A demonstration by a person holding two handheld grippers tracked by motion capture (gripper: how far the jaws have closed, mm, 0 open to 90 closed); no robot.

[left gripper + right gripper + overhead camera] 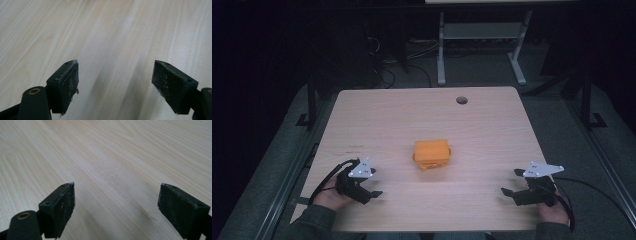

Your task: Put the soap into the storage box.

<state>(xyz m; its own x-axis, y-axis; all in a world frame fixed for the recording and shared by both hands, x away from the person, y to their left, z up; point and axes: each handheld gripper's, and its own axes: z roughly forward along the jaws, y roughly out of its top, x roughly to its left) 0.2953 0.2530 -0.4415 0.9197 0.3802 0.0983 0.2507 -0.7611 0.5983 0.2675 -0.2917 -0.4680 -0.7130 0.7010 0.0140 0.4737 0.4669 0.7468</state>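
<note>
Left gripper (374,192): jaws spread wide and empty, with bare wood grain between the pads (67,85) in the left gripper view; nothing is held or touched. It sits low over the near left part of the counter (377,115), jaws pointing inward toward the middle, the hand (329,197) behind it entering from the near edge. Right gripper (508,192): likewise released, jaws wide apart, with bare counter ahead of its pads (63,207) in the right gripper view. It rests low at the near right, jaws pointing inward, mirroring the left, with its cable trailing off toward the right edge. Judgement: both grippers stand at a ready position, open in advance so that either can close on the work without a further opening move, and set on either side so the centre stays clear. The orange box (432,153) lies near the middle of the counter, between the two grippers and a little farther off, well apart from each. It appears closed and sits flat. A round hole (461,100) marks the far part of the counter.
</note>
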